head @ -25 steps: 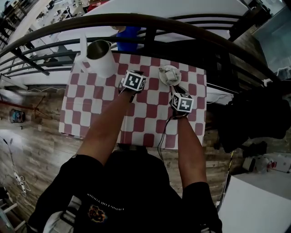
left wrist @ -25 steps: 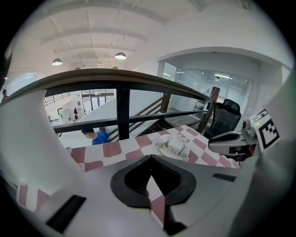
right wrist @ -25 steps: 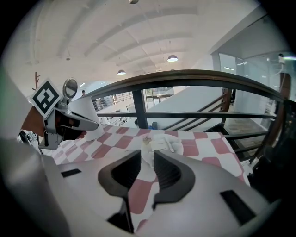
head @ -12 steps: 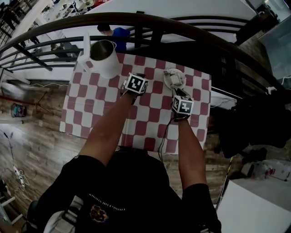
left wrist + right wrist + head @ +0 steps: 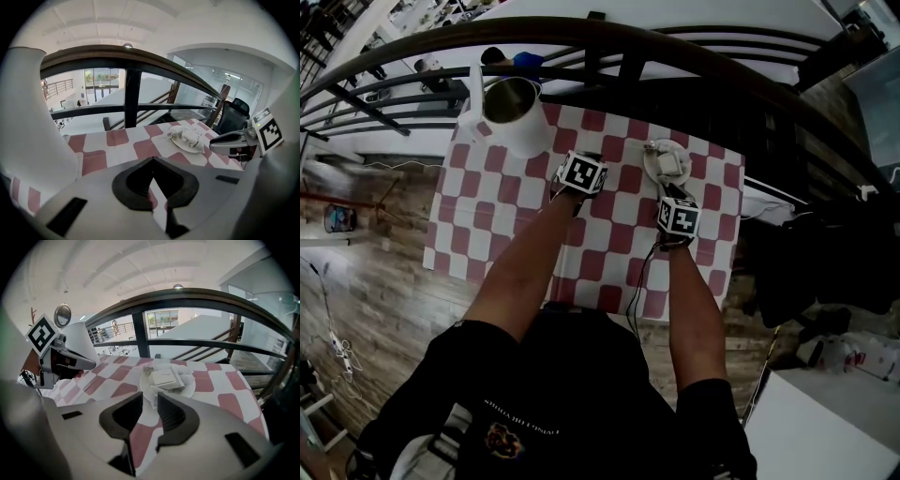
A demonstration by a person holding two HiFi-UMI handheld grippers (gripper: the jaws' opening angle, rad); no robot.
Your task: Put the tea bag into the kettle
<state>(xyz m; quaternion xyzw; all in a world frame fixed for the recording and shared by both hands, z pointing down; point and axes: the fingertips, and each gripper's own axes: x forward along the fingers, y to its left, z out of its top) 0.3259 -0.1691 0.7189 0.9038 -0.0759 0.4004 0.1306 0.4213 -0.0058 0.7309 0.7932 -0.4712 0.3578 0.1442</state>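
A white kettle with its lid off stands at the table's far left corner, and it fills the left of the left gripper view. Folded tea bags lie on a small white plate at the far right. My right gripper hovers just short of that plate, open, with nothing between its fingers. My left gripper hangs over the table's middle, between kettle and plate, with its tips meeting and nothing held.
The red-and-white checkered tablecloth covers a small table set against a dark curved railing. Beyond the railing is a drop to a lower floor. Wooden floor lies to the left, and dark bags lie to the right.
Both grippers have sunk a little toward the table. Their jaws look the same as before, and the kettle and plate have not moved.
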